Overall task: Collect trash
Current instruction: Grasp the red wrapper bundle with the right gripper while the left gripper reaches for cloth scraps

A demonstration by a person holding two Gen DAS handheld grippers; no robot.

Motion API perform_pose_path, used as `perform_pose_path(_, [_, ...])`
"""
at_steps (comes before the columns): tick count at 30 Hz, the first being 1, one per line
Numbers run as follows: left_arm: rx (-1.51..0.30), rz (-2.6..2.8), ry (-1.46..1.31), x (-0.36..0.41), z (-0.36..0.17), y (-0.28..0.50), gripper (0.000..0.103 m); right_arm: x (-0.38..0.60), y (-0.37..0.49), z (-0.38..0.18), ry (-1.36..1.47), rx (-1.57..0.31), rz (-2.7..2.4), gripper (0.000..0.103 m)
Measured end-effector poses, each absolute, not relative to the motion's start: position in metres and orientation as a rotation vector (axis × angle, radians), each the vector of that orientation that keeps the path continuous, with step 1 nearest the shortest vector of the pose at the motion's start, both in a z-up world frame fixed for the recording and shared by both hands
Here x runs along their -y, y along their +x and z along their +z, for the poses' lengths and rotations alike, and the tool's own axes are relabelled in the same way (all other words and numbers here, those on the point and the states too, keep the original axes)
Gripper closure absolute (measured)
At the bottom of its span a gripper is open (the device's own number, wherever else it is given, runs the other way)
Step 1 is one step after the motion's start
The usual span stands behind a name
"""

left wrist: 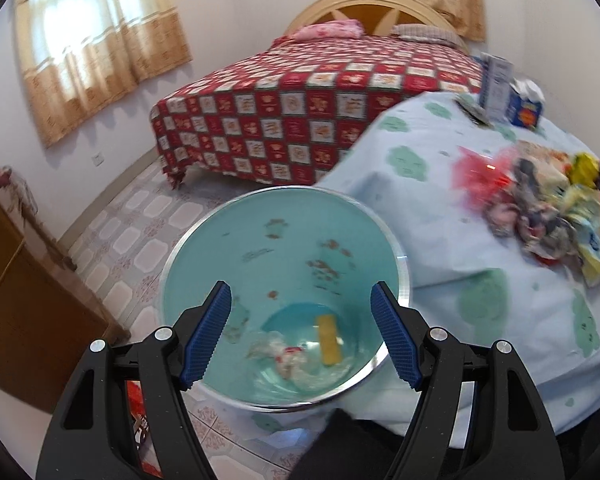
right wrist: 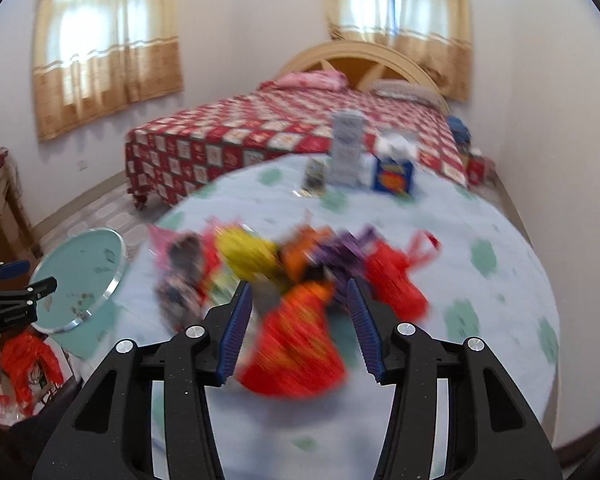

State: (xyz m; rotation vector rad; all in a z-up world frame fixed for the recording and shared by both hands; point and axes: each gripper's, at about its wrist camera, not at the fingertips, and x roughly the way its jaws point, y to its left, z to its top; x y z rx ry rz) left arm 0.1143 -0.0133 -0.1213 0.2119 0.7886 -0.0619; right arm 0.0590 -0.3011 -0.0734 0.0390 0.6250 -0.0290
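Left gripper (left wrist: 300, 336): my fingers are spread wide and hold nothing; they hang over the mouth of the bin, one blue pad (left wrist: 206, 338) on each side of its opening.

Bin (left wrist: 204, 256): a teal bucket with a shiny metal rim, beside the table's edge on the floor side. In the right wrist view (right wrist: 80, 264) its mouth tilts up and toward the table.

Inside the bin: a yellow strip (left wrist: 329, 340) lies on the bottom, its long axis running roughly away from me, and a crumpled white-and-red scrap (left wrist: 284, 354) sits just left of it.

Right gripper (right wrist: 298, 330): my fingers are wide apart, nothing clamped; a red wrapper (right wrist: 296, 348) lies on the table in the gap between them. Whether a pad touches it I cannot tell, the view is smeared.

Trash pile (right wrist: 292, 264): yellow, orange, purple and red wrappers bunched in a band across the table, left to right, just beyond my right fingertips. From the left wrist view the pile (left wrist: 548, 216) is well to the right of the bin.

Table (right wrist: 480, 216): covered in a pale blue cloth with green blotches.

Far edge of table: a tall white carton (right wrist: 346, 148) stands upright, a blue box (right wrist: 392, 174) just right of it.

Behind: a bed with a red checked cover (left wrist: 300, 112).
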Motion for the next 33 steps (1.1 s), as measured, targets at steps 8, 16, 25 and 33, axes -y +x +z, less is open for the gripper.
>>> perform_pose_path(8, [-0.779,-0.135,0.268,0.068,-0.125,0.103,0.032,0.307,0.066,-0.1,0.097,-0.686,0.007,0.056])
perform_pose_path(16, [-0.778,-0.144,0.273,0.07,-0.126,0.101,0.032,0.311,0.079,-0.126,0.173,-0.797,0.079,0.07])
perform_pose_path(25, [-0.775,-0.154,0.281,0.074,-0.126,0.101,0.032,0.313,0.078,-0.121,0.174,-0.775,0.066,0.05])
perform_pose_path(33, [-0.765,-0.165,0.273,0.077,-0.124,0.1,0.032,0.311,0.084,-0.121,0.178,-0.794,0.119,0.083])
